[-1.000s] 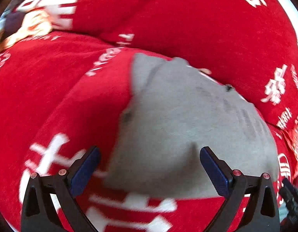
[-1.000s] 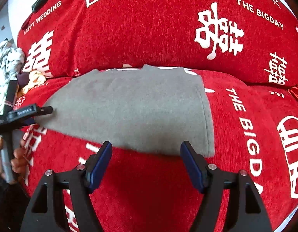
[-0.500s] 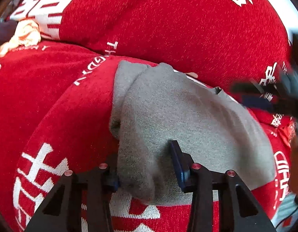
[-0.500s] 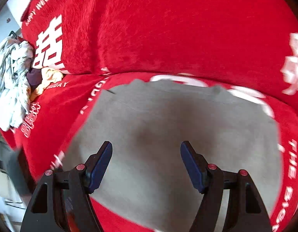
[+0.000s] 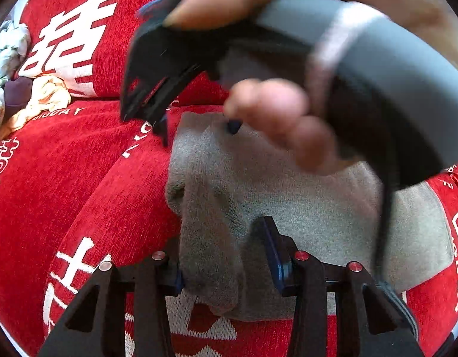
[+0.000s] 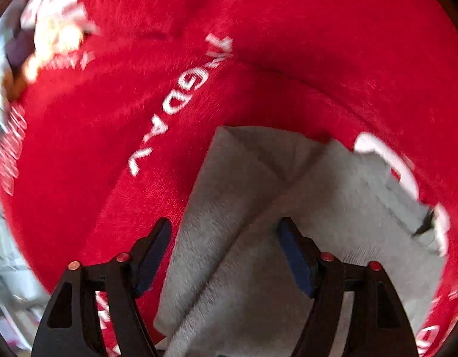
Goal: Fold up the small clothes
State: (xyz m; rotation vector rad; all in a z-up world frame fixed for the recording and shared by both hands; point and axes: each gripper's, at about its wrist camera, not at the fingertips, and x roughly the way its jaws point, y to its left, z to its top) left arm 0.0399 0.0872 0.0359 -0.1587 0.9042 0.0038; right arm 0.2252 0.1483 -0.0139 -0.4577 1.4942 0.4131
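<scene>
A small grey garment lies on a red sofa cover with white lettering. My left gripper is shut on a bunched fold at the garment's near left edge. In the left wrist view the right gripper and the hand holding it cross close in front, blurred, its fingers over the garment's far edge. In the right wrist view my right gripper is open, its fingers astride a raised fold of the grey garment, which fills the lower middle.
The red sofa seat and backrest cushion surround the garment. A pile of pale and cream clothes lies at the far left; it also shows blurred in the right wrist view.
My right gripper has swung left and low over the garment's left part, crossing in front of the left wrist camera. My left gripper closed on the garment's edge and keeps hold.
</scene>
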